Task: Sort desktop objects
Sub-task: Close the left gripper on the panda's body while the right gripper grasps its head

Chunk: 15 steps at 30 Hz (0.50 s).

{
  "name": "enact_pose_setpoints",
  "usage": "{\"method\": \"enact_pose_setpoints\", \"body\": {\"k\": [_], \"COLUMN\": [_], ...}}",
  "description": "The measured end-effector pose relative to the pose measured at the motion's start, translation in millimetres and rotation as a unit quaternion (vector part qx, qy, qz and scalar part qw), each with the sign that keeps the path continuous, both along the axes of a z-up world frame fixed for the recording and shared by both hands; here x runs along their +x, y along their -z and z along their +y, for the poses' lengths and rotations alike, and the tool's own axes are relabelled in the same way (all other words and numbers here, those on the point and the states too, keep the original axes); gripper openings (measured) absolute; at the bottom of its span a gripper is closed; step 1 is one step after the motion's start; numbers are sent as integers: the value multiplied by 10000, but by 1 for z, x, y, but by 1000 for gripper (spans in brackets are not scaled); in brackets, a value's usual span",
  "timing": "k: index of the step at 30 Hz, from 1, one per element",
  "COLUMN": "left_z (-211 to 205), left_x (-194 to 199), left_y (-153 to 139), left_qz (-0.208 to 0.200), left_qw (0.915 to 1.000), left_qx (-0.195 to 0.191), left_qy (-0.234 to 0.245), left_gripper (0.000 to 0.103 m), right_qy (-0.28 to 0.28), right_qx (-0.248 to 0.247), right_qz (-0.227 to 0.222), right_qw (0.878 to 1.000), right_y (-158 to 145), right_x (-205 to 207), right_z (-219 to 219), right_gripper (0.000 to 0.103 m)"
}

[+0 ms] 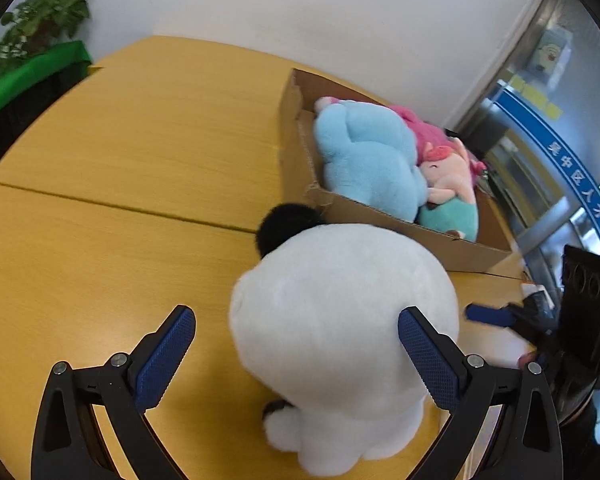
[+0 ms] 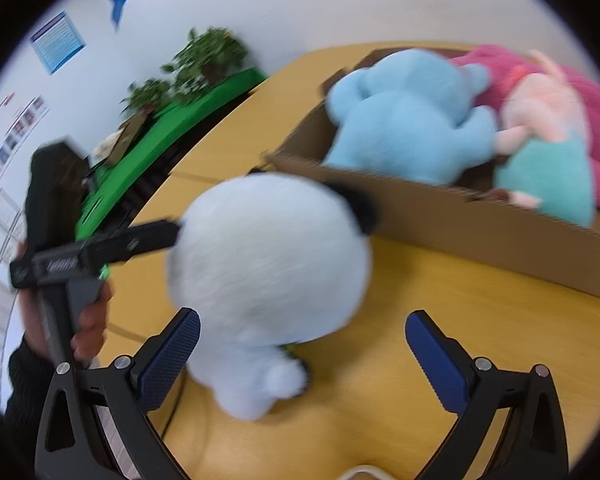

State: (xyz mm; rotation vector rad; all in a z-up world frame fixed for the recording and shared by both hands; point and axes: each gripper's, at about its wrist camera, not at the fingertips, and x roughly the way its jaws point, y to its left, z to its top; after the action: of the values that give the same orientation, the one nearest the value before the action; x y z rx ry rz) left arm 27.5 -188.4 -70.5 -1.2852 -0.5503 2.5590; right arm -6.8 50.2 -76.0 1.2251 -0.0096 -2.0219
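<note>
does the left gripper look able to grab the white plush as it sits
Probably yes: the left gripper is open, the white plush sits on the table between its fingers, and nothing blocks it.

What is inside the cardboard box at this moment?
The cardboard box holds a light blue plush and a doll with pink hair and a teal body. They cover the box floor, so anything beneath them is hidden.

white plush toy (image 1: 344, 320) with black ear, seen from behind, sitting on the table, centre to lower centre of frame | cardboard box (image 1: 380, 216) open, upper right | inside it: blue plush (image 1: 364, 156) lying at left, pink-haired doll (image 1: 448, 172) in teal at right, touching
</note>
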Motion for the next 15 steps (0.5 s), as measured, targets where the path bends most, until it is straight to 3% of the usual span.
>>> {"method": "enact_pose_setpoints", "body": {"k": [3,7,11,15], "left_z": [0,7,6,12], "left_x": [-19,-29,-28,-20], "left_y": [9,22,30,18], "left_qz": [-120,-177,-279,-177], "left_qw": [9975,9927,9894,9914], "left_qx": [598,977,1271,1137], "left_qy": [347,678,643,618], "left_gripper": [103,102,91,76], "right_qy": [-156,-177,-198,-245], "right_qx": [46,54,62,63], "right_qz": [-189,-412,-634,-646], "right_qw": [9997,9990,9978,9976], "right_y": [12,28,44,48], "right_x": [5,7,10,13], "right_z": [-13,-24,-36,-39], "right_gripper": [103,101,72,60]}}
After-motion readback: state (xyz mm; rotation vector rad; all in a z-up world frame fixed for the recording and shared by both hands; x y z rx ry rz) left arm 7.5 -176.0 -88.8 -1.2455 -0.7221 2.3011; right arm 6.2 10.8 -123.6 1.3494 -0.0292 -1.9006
